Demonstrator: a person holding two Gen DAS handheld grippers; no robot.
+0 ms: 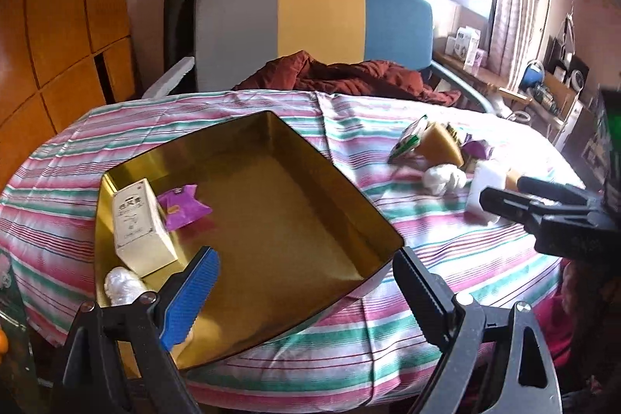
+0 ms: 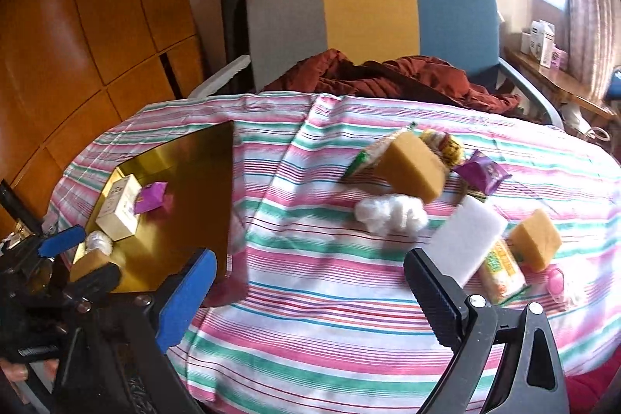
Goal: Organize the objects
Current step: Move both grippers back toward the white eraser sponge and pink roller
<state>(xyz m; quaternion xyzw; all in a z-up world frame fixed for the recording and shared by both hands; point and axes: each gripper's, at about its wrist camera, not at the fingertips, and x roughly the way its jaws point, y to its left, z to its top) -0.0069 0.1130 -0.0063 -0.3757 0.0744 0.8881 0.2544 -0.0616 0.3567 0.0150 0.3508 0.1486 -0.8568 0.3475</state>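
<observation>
A gold metal tray [image 1: 271, 204] sits on the left part of a worktop covered by a pink, green and white striped cloth [image 1: 427, 297]. Inside the tray, toward its near left corner, lie a cream carton [image 1: 141, 227], a purple packet [image 1: 182, 206] just beside it, and a clear crumpled wrapper [image 1: 120, 284] near the front wall. The left gripper [image 1: 306, 276] hovers above the tray's near edge with its jaws spread wide and nothing between them; one finger carries a blue ribbed pad [image 1: 192, 297]. The right gripper [image 2: 310, 282] hangs over bare cloth to the right of the tray, jaws likewise wide apart and empty. Beyond it is the loose pile: a yellow sponge [image 2: 415, 167] leaning on a green-edged snack bag [image 2: 368, 150], a white plastic wad [image 2: 390, 212] just in front, another purple packet [image 2: 481, 173] to the right, a white foam block [image 2: 467, 239], a second yellow sponge [image 2: 535, 239], a printed packet [image 2: 500, 270] between those two, and a small pink item [image 2: 555, 282] at the edge, too blurred to identify. Behind the worktop stands a chair with a grey, yellow and blue back [image 1: 314, 22], a rust-red garment [image 1: 349, 76] heaped on its seat.
</observation>
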